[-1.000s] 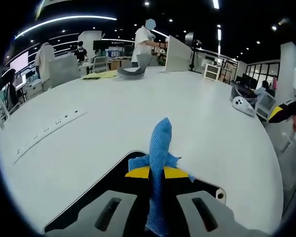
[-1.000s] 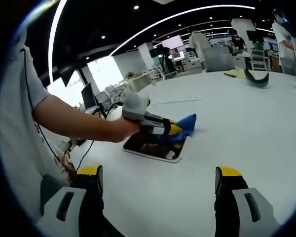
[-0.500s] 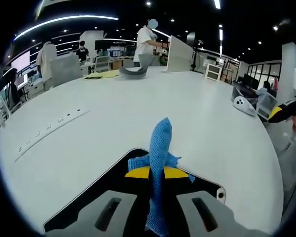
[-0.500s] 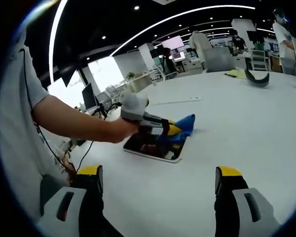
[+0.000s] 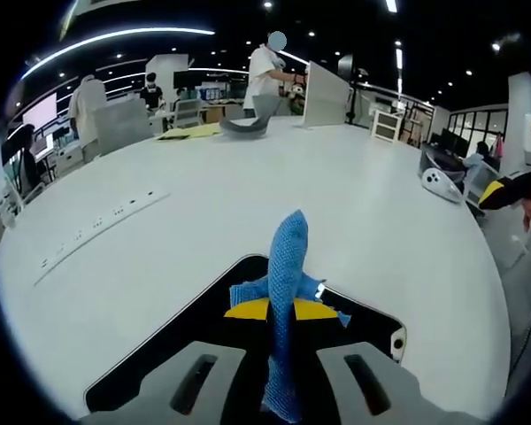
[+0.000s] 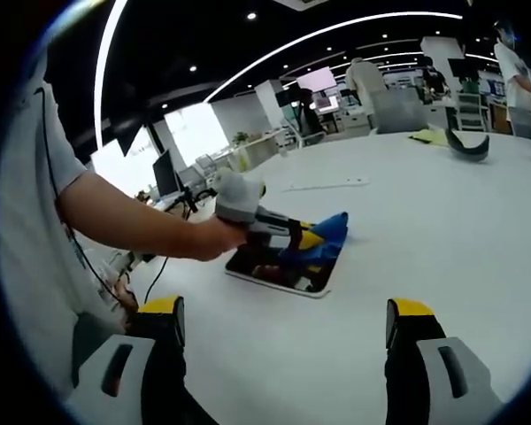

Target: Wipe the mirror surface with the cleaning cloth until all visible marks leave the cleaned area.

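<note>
A blue cleaning cloth (image 5: 283, 292) stands pinched between the jaws of my left gripper (image 5: 281, 312), which is shut on it. Under the cloth lies the dark, rectangular mirror (image 5: 195, 336) with a white rim, flat on the white table (image 5: 248, 195). In the right gripper view the left gripper (image 6: 303, 237), held by a person's hand (image 6: 214, 237), presses the cloth (image 6: 329, 232) onto the mirror (image 6: 279, 273). My right gripper (image 6: 283, 320) stays open above the table, well short of the mirror, with nothing between its yellow-tipped jaws.
A power strip (image 5: 97, 226) lies on the table to the left. A dark curved object (image 5: 241, 126) and a white upright panel (image 5: 326, 96) stand at the far edge. People stand at desks beyond. A white object (image 5: 442, 184) sits at the right.
The left gripper with the cloth has drawn back a little over the mirror, so more of the mirror's far end shows. The right gripper has stayed in place.
</note>
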A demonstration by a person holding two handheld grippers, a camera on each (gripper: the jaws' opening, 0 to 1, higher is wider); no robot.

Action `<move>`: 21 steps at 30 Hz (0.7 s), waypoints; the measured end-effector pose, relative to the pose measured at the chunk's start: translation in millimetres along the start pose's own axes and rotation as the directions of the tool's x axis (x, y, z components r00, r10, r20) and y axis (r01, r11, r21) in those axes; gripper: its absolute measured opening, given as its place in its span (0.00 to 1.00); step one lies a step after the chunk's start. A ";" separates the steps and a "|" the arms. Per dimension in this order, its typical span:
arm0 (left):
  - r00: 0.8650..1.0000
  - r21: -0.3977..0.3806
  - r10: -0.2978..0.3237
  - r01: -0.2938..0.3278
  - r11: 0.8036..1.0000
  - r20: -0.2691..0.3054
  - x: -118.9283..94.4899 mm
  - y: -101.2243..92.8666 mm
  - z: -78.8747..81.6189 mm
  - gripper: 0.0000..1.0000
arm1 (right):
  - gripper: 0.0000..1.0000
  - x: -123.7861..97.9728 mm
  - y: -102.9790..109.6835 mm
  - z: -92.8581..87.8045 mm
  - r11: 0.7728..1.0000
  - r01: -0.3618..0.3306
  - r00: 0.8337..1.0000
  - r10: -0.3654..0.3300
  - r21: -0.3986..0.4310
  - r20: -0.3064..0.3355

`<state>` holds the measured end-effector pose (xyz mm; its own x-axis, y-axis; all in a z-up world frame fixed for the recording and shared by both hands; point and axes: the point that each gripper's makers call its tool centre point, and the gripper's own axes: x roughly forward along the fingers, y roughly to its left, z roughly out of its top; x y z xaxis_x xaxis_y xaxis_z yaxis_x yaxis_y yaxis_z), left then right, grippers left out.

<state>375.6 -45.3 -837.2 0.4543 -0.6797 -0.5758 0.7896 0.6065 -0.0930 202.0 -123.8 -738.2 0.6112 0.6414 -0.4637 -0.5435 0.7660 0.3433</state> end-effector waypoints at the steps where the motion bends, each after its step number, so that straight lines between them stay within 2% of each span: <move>1: 1.000 0.000 0.003 -0.003 1.000 -0.002 -0.3 0.7 -0.3 0.05 | 0.94 -0.1 0.7 0.4 1.000 -0.004 1.000 0.004 0.000 0.002; 21: 0.998 0.010 0.059 -0.059 0.998 -0.037 -16.4 9.8 -13.5 0.05 | 0.94 -0.8 2.0 -0.5 0.999 -0.047 0.999 0.047 -0.005 0.024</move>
<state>370.4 -22.6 -839.7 0.4847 -0.6266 -0.6102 0.7653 0.6416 -0.0510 200.2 -122.8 -737.6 0.5986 0.6776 -0.4272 -0.5744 0.7348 0.3607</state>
